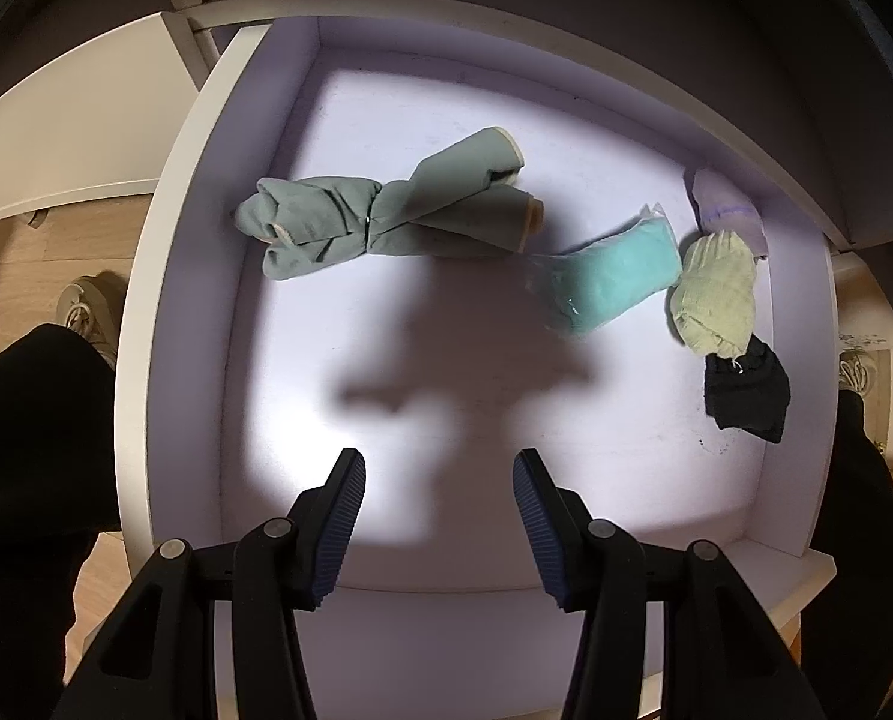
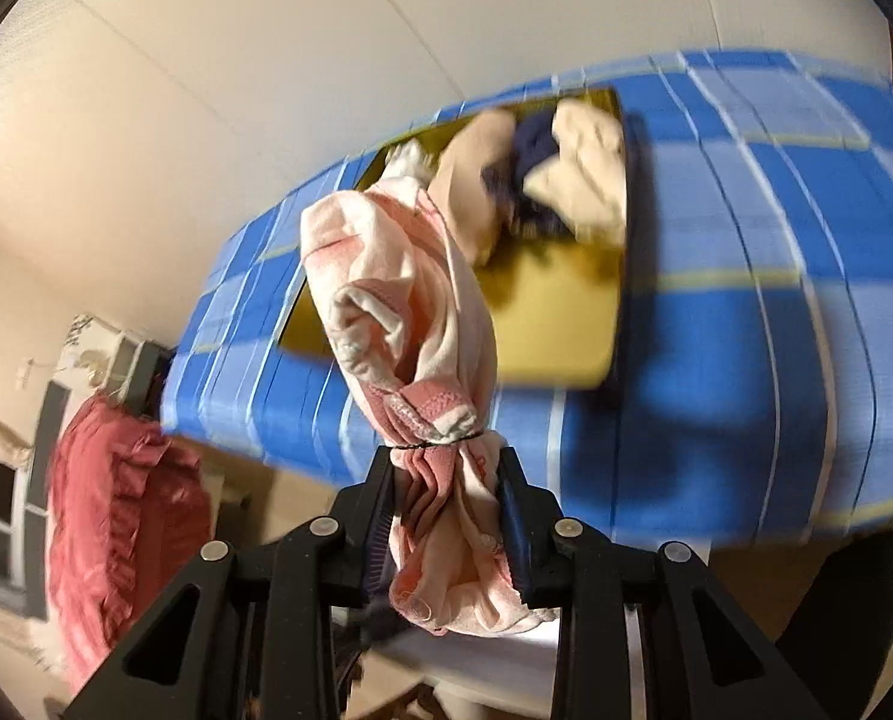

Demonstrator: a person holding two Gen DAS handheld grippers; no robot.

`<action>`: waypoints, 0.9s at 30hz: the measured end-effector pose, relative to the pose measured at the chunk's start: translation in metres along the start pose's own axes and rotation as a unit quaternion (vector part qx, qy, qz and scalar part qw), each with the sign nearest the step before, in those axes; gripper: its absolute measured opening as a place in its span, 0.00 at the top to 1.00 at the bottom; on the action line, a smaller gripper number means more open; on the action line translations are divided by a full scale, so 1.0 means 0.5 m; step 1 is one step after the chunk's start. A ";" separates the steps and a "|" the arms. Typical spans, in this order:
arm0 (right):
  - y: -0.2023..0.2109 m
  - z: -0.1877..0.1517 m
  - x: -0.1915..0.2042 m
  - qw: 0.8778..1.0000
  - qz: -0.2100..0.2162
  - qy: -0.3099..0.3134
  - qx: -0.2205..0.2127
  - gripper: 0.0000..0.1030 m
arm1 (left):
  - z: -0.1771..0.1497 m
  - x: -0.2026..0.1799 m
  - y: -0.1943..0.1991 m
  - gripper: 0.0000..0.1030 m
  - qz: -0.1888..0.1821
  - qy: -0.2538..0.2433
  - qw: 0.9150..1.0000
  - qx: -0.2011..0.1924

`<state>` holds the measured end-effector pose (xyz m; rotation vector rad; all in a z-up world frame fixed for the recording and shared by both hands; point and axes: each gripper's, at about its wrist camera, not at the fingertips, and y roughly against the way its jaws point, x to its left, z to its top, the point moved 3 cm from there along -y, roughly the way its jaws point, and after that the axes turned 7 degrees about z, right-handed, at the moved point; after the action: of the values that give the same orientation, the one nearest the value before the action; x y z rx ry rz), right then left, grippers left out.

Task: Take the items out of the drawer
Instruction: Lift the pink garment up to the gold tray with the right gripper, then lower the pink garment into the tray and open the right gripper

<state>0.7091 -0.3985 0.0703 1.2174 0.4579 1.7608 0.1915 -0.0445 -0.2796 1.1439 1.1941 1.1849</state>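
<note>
A: Left hand-held gripper (image 1: pixel 438 519)?
B: Pointing down over the open white drawer (image 1: pixel 170 276), jaws spread, nothing between them.
A: What's in the drawer?
B: Grey-green tied cloth bundle (image 1: pixel 380 210) toward the back left. Teal bagged cloth (image 1: pixel 611 279) right of it, pale green roll (image 1: pixel 713 294) further right touching a lilac piece (image 1: pixel 725 213) and a black piece (image 1: pixel 746 390), all by the drawer's right wall.
A: Right hand-held gripper (image 2: pixel 446 516)?
B: Pinching a pink-and-white tied cloth bundle (image 2: pixel 404 312), out of the drawer, above a blue plaid bed (image 2: pixel 746 330). Yellow tray (image 2: pixel 560 324) on the bed, holding cream, navy and peach cloths (image 2: pixel 542 168). Picture is blurred.
</note>
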 end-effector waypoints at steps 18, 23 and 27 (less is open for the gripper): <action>-0.163 0.120 0.007 0.980 -0.138 0.118 0.085 0.68 | 0.004 -0.007 0.012 0.50 -0.017 0.001 1.000 -0.002; -0.200 0.118 0.002 0.948 -0.184 0.211 0.150 0.65 | 0.005 -0.009 0.010 0.50 -0.015 0.002 1.000 -0.001; -0.186 0.119 -0.004 0.947 -0.192 0.214 0.145 0.52 | 0.004 -0.013 0.010 0.50 -0.016 -0.002 1.000 -0.001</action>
<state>0.8055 -0.3641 0.0288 0.8514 1.1640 1.6442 0.1930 -0.0506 -0.2744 1.1208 1.2049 1.1586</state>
